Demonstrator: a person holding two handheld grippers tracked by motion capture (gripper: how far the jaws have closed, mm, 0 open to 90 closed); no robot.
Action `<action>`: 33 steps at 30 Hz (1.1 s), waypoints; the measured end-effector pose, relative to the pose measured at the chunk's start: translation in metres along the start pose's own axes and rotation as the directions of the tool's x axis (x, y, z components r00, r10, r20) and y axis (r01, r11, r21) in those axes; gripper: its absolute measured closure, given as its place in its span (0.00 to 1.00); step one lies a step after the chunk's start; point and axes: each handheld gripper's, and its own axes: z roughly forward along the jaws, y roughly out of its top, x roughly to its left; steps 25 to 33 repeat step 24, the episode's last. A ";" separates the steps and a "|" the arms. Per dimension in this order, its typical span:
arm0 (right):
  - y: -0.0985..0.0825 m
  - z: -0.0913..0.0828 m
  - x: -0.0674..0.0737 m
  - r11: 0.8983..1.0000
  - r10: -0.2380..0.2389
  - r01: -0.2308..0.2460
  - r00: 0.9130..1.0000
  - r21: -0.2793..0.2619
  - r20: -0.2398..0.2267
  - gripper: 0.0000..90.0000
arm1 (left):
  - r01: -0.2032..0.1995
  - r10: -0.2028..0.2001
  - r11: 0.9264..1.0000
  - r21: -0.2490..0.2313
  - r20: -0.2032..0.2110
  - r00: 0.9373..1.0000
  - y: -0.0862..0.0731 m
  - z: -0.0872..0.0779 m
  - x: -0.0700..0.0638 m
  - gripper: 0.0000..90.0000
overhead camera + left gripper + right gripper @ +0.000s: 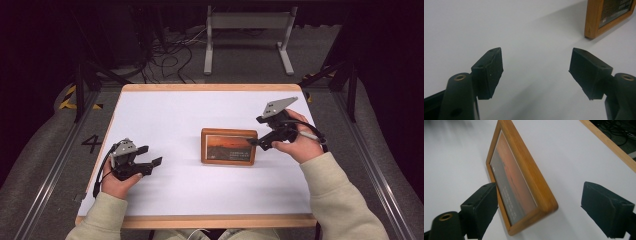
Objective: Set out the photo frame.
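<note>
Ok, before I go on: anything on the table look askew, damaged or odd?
Nothing stands out. The wooden picture frame sits on the white table, roughly square to its edges, with no visible damage. The right gripper is open around the frame's right end; the left gripper is open, well clear of it.

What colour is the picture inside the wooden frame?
Orange and dark, like a sunset; the picture frame shows best in the right gripper view.

A black "4" is marked on the floor left of the table; the framed picture's print is illegible
</note>
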 end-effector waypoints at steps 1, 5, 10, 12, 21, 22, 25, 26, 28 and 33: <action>-0.004 -0.003 0.000 1.000 0.006 -0.006 1.000 -0.007 0.010 0.13 | -0.005 0.005 1.000 -0.001 0.003 1.000 -0.001 -0.001 0.000 0.30; -0.031 -0.018 0.003 0.995 0.081 -0.079 0.996 -0.054 0.048 0.09 | -0.006 0.006 1.000 -0.001 0.005 1.000 -0.002 -0.003 -0.002 0.30; -0.065 -0.028 0.003 0.980 0.184 -0.177 0.980 -0.093 0.076 0.08 | -0.010 0.010 1.000 -0.001 0.011 1.000 -0.003 -0.004 -0.003 0.30; -0.079 -0.030 0.003 0.971 0.226 -0.216 0.970 -0.105 0.092 0.08 | -0.012 0.012 1.000 -0.004 0.012 1.000 -0.003 -0.003 -0.003 0.30; -0.127 -0.024 0.000 0.928 0.359 -0.338 0.924 -0.157 0.131 0.06 | -0.005 0.005 1.000 -0.009 0.016 1.000 -0.003 -0.001 -0.003 0.30; -0.129 -0.024 0.000 0.926 0.363 -0.341 0.923 -0.162 0.131 0.06 | -0.012 0.013 1.000 -0.009 0.014 1.000 -0.003 -0.002 -0.002 0.30; -0.131 -0.025 -0.001 0.919 0.376 -0.350 0.917 -0.179 0.135 0.05 | -0.005 0.005 1.000 -0.013 0.019 1.000 -0.003 -0.001 -0.002 0.30; -0.131 -0.025 -0.001 0.919 0.376 -0.350 0.917 -0.179 0.135 0.05 | -0.005 0.005 1.000 -0.013 0.019 1.000 -0.003 -0.001 -0.002 0.30; -0.131 -0.025 -0.001 0.919 0.376 -0.350 0.917 -0.179 0.135 0.05 | -0.005 0.005 1.000 -0.013 0.019 1.000 -0.003 -0.001 -0.002 0.30; -0.131 -0.025 -0.001 0.919 0.376 -0.350 0.917 -0.179 0.135 0.05 | -0.005 0.005 1.000 -0.013 0.019 1.000 -0.003 -0.001 -0.002 0.30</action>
